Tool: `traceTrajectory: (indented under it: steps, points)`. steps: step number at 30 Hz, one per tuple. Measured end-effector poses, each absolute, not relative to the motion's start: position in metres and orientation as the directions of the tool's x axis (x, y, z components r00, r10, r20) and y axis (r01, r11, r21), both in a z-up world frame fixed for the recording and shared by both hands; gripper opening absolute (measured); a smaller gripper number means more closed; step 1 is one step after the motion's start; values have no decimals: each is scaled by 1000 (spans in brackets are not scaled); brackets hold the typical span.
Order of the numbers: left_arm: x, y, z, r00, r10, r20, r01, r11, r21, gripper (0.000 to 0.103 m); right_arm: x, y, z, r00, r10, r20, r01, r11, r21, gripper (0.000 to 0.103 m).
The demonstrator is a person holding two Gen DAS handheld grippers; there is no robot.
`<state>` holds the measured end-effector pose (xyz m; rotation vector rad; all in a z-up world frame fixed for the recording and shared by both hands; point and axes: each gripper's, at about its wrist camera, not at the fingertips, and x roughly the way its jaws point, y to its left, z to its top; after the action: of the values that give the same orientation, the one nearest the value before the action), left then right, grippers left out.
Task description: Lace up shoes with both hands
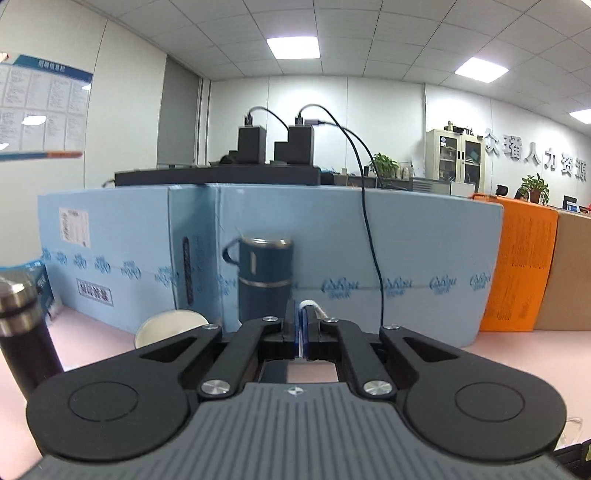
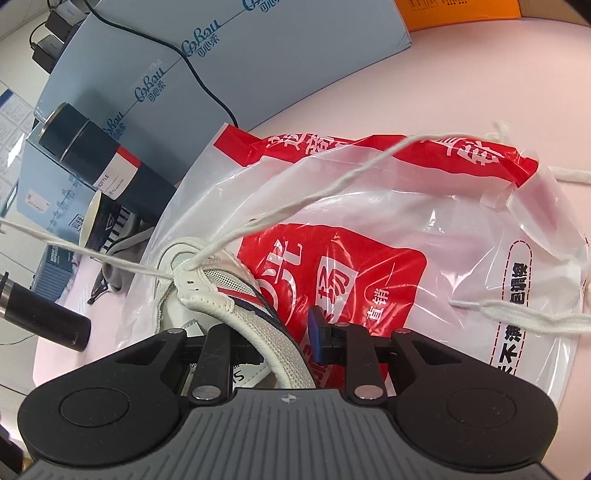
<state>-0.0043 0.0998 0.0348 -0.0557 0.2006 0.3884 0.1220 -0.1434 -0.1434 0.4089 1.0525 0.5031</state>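
A white mesh sneaker (image 2: 221, 291) with red and navy side stripes lies on a red-and-clear plastic bag (image 2: 388, 266) spread over a pink tabletop (image 2: 461, 74), and it anchors the scene. Nearest the sneaker, the right gripper (image 2: 284, 343) pinches the padded collar of the shoe between its fingers, the blue pad (image 2: 317, 334) of one finger standing just outside the collar. From the sneaker's top eyelet a white shoelace (image 2: 314, 192) runs two ways: one strand rises up and away over the bag, the other stretches taut out past the shoe's far side. More white lace (image 2: 524, 319) lies loose on the bag, well apart from the sneaker.

The left gripper (image 1: 300, 325) is raised above the table, its fingers pressed together on the end of the white lace (image 1: 312, 305), which pokes out just beyond the pads.

Beyond the sneaker stand a paper cup (image 2: 92, 221) and a dark blue flask (image 2: 92, 147); behind these, long pale blue boxes (image 2: 221, 48) wall off the table, with an orange box (image 2: 454, 13) at the row's far end. A black cable (image 2: 192, 70) trails down over the blue boxes.
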Motion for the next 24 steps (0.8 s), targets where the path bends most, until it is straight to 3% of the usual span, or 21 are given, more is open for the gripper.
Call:
traceTrajectory:
  steps: [13, 24]
  points:
    - [-65, 162, 92, 805, 585, -102, -583, 811, 56, 2, 117, -145, -145, 429, 568, -702, -174, 815, 553, 21]
    - [-117, 199, 137, 715, 698, -48, -687, 713, 140, 2, 116, -147, -147, 443, 569, -693, -140, 808, 573, 22]
